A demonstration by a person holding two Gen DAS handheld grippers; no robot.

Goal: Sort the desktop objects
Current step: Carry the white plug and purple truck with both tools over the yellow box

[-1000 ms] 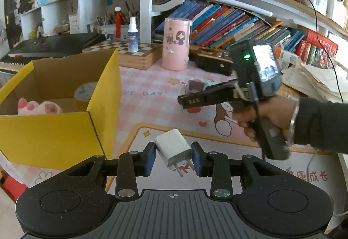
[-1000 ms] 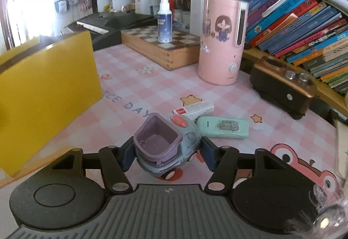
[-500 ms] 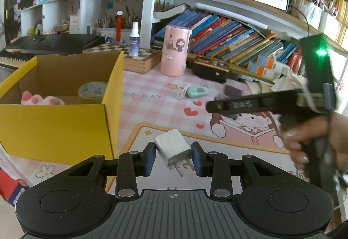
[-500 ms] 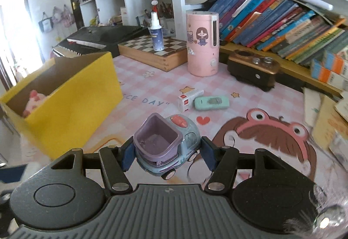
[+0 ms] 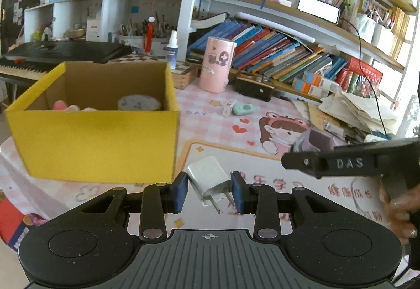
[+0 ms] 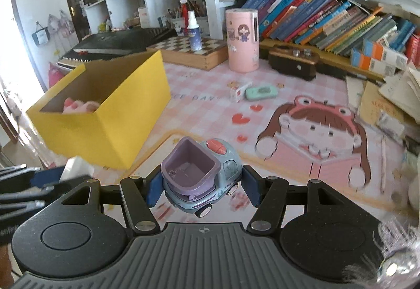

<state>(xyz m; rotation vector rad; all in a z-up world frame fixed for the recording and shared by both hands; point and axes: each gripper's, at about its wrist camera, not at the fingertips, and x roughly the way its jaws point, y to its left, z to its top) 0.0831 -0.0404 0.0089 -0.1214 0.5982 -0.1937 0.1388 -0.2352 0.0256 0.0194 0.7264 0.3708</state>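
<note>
**Charger in my left, toy car in my right, both above the mat**

While I hold both tools over the desk, my left gripper (image 5: 210,190) is clamped on a white charger plug (image 5: 210,180), its blue pads (image 5: 181,191) pressing the plug's two flanks and its metal prongs pointing down toward me; my right gripper (image 6: 200,185) is clamped on a small toy car (image 6: 200,177) with a purple tub on its back and a pale blue cab, the car tilted nose-down to the right with its wheels clear of the mat. Both things hang above the pink cartoon desk mat (image 6: 315,136), touching nothing but the pads; in the left wrist view my right gripper (image 5: 349,163) juts in from the right edge, with my hand (image 5: 399,210) around its handle.

Just left of the plug stands the open yellow box (image 5: 99,142); inside it lie a pink plush toy (image 6: 78,106) and a round roll of tape (image 5: 138,103). Farther back on the mat, well apart from both grippers, a mint-green case (image 6: 261,92) lies touching or just beside a small white carton (image 6: 237,92); behind them stand a pink cylinder with a cartoon girl (image 6: 242,39), a dark brown box with knobs (image 6: 294,63), and a spray bottle (image 6: 194,31) upright on a chessboard case (image 6: 194,53). A keyboard (image 5: 60,52) sits behind the box; slanted books (image 5: 275,52) fill the shelf, and loose papers (image 5: 359,107) pile at the right.
</note>
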